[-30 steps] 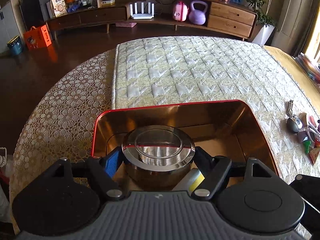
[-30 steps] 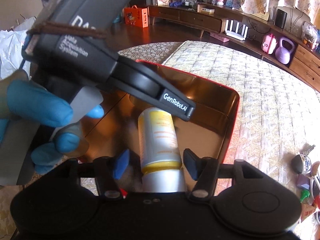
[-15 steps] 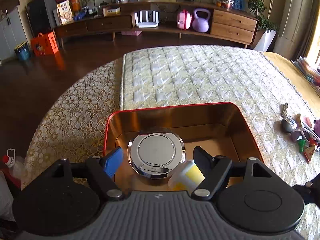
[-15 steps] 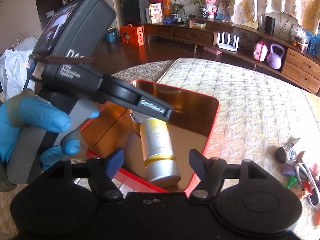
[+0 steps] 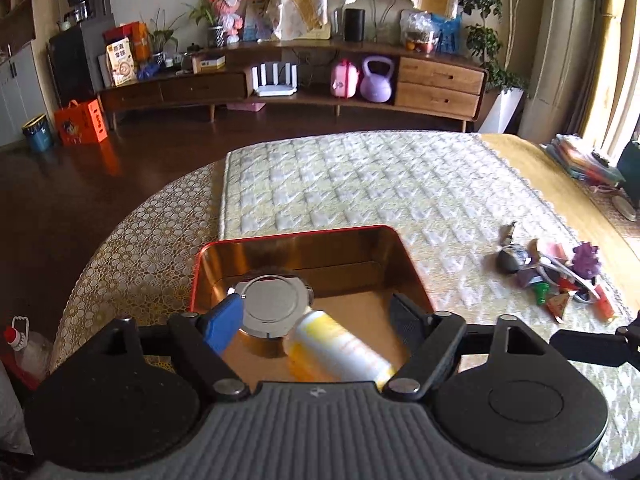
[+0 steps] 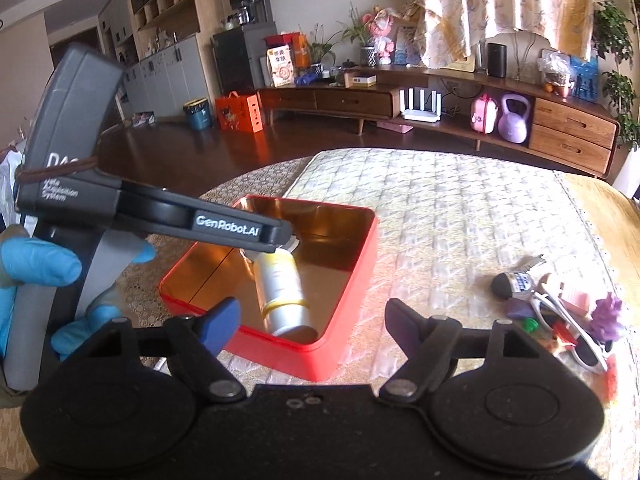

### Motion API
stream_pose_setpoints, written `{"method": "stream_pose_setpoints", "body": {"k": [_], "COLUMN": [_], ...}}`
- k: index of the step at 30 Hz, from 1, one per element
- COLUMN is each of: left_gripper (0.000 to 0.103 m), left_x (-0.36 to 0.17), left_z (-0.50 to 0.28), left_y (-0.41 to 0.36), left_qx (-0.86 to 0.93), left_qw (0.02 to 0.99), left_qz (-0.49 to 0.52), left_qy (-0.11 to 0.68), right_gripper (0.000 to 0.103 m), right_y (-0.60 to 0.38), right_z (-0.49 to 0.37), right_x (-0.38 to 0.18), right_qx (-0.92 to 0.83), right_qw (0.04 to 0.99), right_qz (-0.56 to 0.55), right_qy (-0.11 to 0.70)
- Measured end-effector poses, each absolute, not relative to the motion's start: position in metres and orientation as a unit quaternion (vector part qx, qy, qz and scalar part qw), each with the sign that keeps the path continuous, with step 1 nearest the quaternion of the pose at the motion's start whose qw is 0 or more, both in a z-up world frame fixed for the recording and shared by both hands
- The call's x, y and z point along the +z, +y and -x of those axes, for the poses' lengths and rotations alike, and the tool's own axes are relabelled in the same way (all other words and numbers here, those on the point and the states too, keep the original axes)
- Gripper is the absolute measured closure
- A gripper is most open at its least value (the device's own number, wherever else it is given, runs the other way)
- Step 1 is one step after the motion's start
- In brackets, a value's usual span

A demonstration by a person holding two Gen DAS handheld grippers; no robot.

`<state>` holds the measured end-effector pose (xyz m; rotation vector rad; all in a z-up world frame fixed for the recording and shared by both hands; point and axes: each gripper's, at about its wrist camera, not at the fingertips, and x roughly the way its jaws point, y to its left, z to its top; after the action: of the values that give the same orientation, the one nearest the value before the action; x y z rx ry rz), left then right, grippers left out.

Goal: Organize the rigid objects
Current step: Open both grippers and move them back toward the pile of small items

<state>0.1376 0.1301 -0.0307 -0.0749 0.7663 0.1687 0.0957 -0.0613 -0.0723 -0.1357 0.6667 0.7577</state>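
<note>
A red tin with a gold inside sits on the quilted bed. In it stand a round steel lidded container and, lying against it, a yellow and white bottle. My left gripper hovers above the tin's near side, its jaws opening, with nothing pressed between the pads. In the right wrist view the tin and the bottle lie ahead. My right gripper hangs above the tin's near corner, jaws opening and empty. The left gripper's fingers hide most of the steel container.
A pile of small things, with white sunglasses, a purple toy and a key fob, lies on the quilt to the right. A gloved hand holds the left gripper. A plastic bottle stands on the floor at left.
Both grippers drew back and rose from the tin. The left one let go of the steel container. The right one's jaws widened away from the bottle, which stays lying in the tin.
</note>
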Motion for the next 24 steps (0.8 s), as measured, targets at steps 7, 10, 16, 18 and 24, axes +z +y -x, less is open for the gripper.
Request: {"method": "stream_pose_setpoints", "body": {"k": [7, 10, 16, 18, 24], "left_gripper": [0.020, 0.020, 0.018, 0.018, 0.014], "left_x": [-0.019, -0.016, -0.013, -0.014, -0.017], "left_z": [-0.117, -0.112, -0.102, -0.100, -0.098], "left_y": [0.100, 0.087, 0.062, 0.052, 0.021], "left_qx": [0.062, 0.053, 0.039, 0.034, 0.001], "left_qw": [0.932, 0.933, 0.935, 0.937, 0.941], "left_qz": [0.045, 0.044, 0.053, 0.048, 0.036], "left_qy": [0.355, 0.352, 0.350, 0.345, 0.337], "right_gripper": [0.010, 0.007, 0.005, 0.004, 0.003], "right_y": [-0.096, -0.115, -0.152, -0.164, -0.200], "right_z": [-0.084, -0.080, -0.073, -0.072, -0.073], "right_x": [-0.066, -0.064, -0.067, -0.069, -0.076], "right_qx": [0.350, 0.345, 0.325, 0.317, 0.284], "right_qw": [0.889, 0.894, 0.905, 0.908, 0.919], "right_qz": [0.045, 0.039, 0.025, 0.020, 0.009], "right_qy": [0.294, 0.283, 0.273, 0.273, 0.273]}}
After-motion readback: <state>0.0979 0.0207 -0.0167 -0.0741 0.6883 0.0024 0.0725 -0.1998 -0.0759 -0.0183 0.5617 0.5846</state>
